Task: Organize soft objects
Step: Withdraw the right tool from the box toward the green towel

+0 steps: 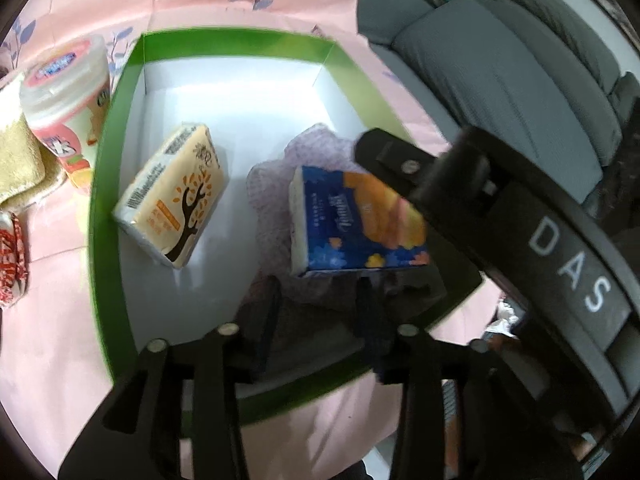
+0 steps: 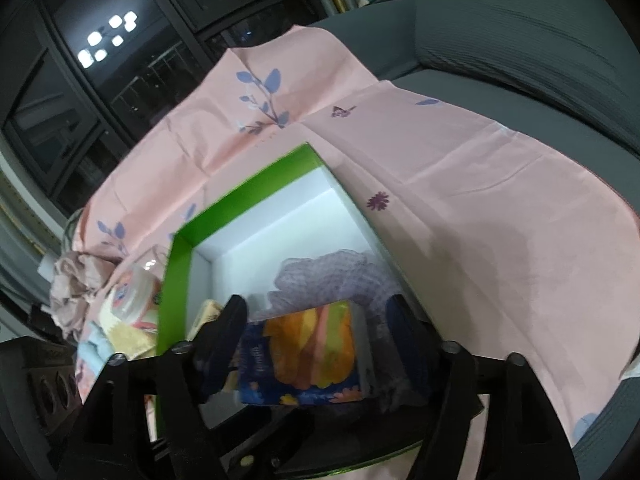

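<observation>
A green-rimmed box [image 1: 120, 92] with a white inside sits on a pink floral cloth [image 1: 48, 320]. In it lie a cream tissue pack with a tree print [image 1: 176, 196] and a lilac knitted cloth [image 1: 272, 192]. My right gripper [image 2: 316, 320] is open around a blue and orange tissue pack [image 2: 304, 356] that rests on the lilac cloth [image 2: 332, 276] in the box [image 2: 176, 280]. The same pack [image 1: 352, 220] shows in the left wrist view with the right gripper's finger [image 1: 400, 164] beside it. My left gripper [image 1: 320, 300] is open and empty above the box's near end.
Left of the box stand a round pink wipes tub [image 1: 68, 96], a yellow towel [image 1: 16, 160] and a red-and-white packet [image 1: 12, 256]. A crumpled pinkish cloth [image 2: 76, 284] lies further left. A grey sofa [image 1: 500, 80] surrounds the cloth.
</observation>
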`<state>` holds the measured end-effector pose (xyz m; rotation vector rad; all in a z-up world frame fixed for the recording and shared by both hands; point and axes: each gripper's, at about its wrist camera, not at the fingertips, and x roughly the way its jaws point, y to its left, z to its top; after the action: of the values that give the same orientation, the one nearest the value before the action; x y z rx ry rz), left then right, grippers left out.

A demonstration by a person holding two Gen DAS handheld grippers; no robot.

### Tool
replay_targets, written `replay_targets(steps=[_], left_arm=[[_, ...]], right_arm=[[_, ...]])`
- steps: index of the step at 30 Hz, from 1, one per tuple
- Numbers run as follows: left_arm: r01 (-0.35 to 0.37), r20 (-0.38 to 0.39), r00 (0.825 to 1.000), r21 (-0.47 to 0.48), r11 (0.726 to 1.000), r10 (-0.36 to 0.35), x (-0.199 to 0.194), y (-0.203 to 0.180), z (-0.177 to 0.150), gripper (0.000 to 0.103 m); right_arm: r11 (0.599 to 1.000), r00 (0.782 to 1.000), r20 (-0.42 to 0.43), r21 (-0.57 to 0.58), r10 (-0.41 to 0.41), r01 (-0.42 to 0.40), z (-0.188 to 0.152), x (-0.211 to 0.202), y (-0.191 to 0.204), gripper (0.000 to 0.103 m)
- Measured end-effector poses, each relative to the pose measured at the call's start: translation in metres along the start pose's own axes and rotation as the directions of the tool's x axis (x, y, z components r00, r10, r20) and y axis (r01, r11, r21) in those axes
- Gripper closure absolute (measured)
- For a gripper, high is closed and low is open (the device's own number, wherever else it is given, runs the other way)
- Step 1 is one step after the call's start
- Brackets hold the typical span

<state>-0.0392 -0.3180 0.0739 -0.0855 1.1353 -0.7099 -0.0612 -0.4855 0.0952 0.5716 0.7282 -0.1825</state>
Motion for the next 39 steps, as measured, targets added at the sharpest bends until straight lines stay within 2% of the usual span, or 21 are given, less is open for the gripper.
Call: replay_targets(steps=[1, 3, 5, 6, 8, 12, 16, 22, 27, 30, 34, 39], left_arm=[[0.018, 0.009, 1.0, 0.001, 1.0, -0.018, -0.006, 0.0, 0.0, 0.055], [0.043, 0.028, 0.999, 0.004, 0.999, -0.043, -0.018, 0.0, 0.0, 0.048], [0.047, 0.056, 0.997, 0.012, 0.999, -0.047, -0.033, 0.001, -0.001, 0.031], [0.035, 0.077, 0.996, 0.014, 0.999, -0.036, -0.04, 0.001, -0.002, 0.019], [0.019, 0.137, 0.99, 0.032, 0.999, -0.023, -0.06, 0.005, -0.003, 0.016], [-0.022, 0.178, 0.984, 0.003, 1.0, 0.021, -0.085, 0.028, -0.006, 0.007], [-0.056, 0.231, 0.97, -0.085, 0.995, 0.075, -0.108, 0.069, -0.008, 0.005], [-0.162, 0.28, 0.937, -0.19, 0.968, 0.212, -0.138, 0.123, -0.019, 0.004], [-0.226, 0.287, 0.913, -0.234, 0.946, 0.289, -0.154, 0.152, -0.032, 0.004], [-0.264, 0.284, 0.901, -0.243, 0.934, 0.328, -0.159, 0.164, -0.038, 0.004], [-0.322, 0.278, 0.878, -0.257, 0.911, 0.389, -0.166, 0.184, -0.046, 0.004], [-0.349, 0.25, 0.873, -0.28, 0.894, 0.419, -0.168, 0.216, -0.058, 0.004]], right_arm=[[1.0, 1.0, 0.01, -0.002, 0.006, -0.006, 0.0, -0.003, 0.002, 0.018], [1.0, 0.998, 0.057, -0.009, -0.016, 0.017, 0.001, -0.013, 0.005, 0.016], [1.0, 0.995, 0.094, -0.004, -0.023, 0.024, 0.001, -0.022, 0.007, 0.016], [1.0, 0.993, 0.114, 0.002, -0.012, 0.012, 0.001, -0.027, 0.008, 0.015], [1.0, 0.991, 0.137, 0.006, 0.001, -0.002, 0.001, -0.034, 0.011, 0.013], [1.0, 0.985, 0.168, -0.019, -0.022, 0.025, 0.001, -0.042, 0.023, 0.01], [0.997, 0.98, 0.191, -0.052, -0.054, 0.065, 0.0, -0.048, 0.039, 0.009], [0.991, 0.982, 0.19, -0.134, 0.011, 0.015, -0.005, -0.051, 0.072, 0.009], [0.993, 0.979, 0.196, -0.113, 0.065, -0.043, -0.01, -0.048, 0.099, 0.009], [0.985, 0.979, 0.167, -0.141, 0.121, -0.098, -0.014, -0.044, 0.117, 0.009], [0.972, 0.978, 0.137, -0.197, 0.157, -0.128, -0.022, -0.04, 0.14, 0.009], [0.949, 0.974, 0.061, -0.248, 0.217, -0.196, -0.034, -0.032, 0.164, 0.009]])
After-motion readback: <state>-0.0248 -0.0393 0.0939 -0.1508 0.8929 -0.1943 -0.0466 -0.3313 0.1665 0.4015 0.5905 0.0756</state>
